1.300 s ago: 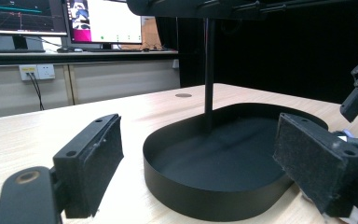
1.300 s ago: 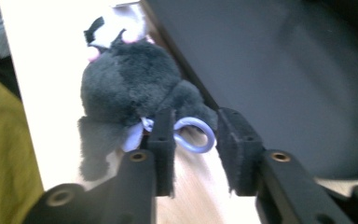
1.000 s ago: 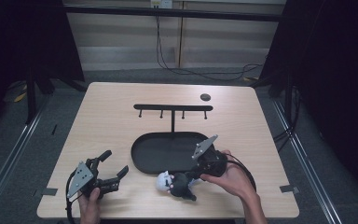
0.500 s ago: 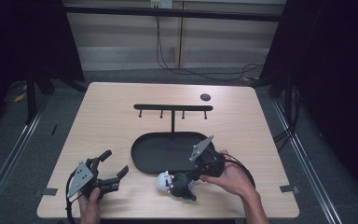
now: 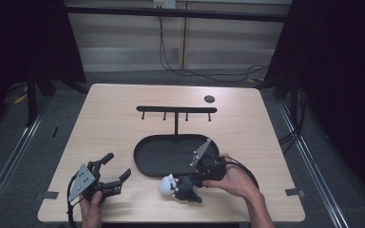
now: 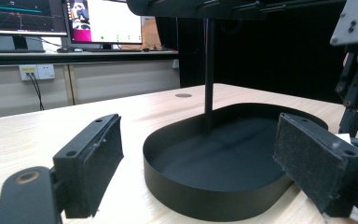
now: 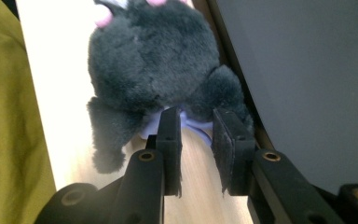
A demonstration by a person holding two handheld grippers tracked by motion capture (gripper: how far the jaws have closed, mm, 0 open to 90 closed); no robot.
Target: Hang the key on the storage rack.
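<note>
A dark grey plush toy (image 5: 179,188) with a white head lies on the table just in front of the black oval tray (image 5: 142,166). My right gripper (image 5: 191,183) lies low behind it, and in the right gripper view its jaws are drawn close together at the toy's underside (image 7: 154,51). A thin purple loop (image 7: 200,128) runs between the pads, and my right gripper (image 7: 196,116) is shut on it. My left gripper (image 5: 118,166) rests open near the front left of the table. Between its wide-apart pads (image 6: 98,149) I see the tray (image 6: 191,196), with nothing held.
A black post (image 6: 209,65) rises from the tray's far side to a bar with several hooks (image 5: 177,109). A small dark disc (image 5: 209,99) sits at the back right. Yellow-green cloth (image 7: 4,116) borders the table edge. The right gripper's frame (image 6: 354,93) stands beside the tray.
The right gripper has shifted slightly left toward the plush toy. The toy and the left gripper stay where they were.
</note>
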